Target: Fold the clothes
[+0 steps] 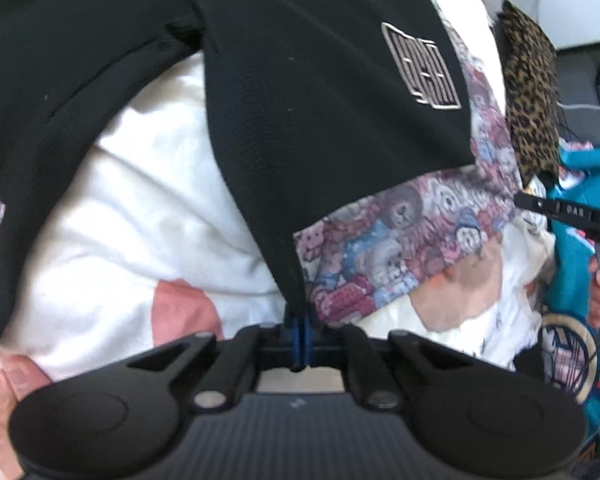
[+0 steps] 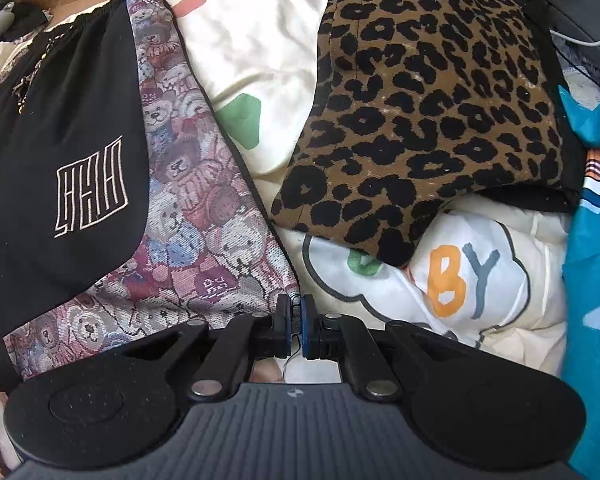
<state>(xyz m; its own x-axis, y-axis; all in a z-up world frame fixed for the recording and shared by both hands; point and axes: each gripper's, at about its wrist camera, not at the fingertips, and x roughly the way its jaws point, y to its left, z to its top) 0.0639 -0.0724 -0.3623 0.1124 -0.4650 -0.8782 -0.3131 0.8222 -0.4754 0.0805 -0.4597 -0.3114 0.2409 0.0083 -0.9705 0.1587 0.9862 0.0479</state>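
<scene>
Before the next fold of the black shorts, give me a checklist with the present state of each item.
1. Left tongs shut on the black shorts hem: ok.
2. Right tongs shut on the teddy-bear panel corner: cannot tell; nearly closed at its edge, cloth between them not visible.
3. Shorts lifted off the white bedding on the left side: ok.
4. Logo facing up: ok.
5. Leopard cushion apart from the shorts: ok.
6. Turquoise garment apart from the shorts: ok.

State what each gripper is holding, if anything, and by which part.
Left gripper: jaws shut on the black-and-teddy-print garment at a black hem corner. Right gripper: jaws shut on the same garment's teddy-print edge.
</scene>
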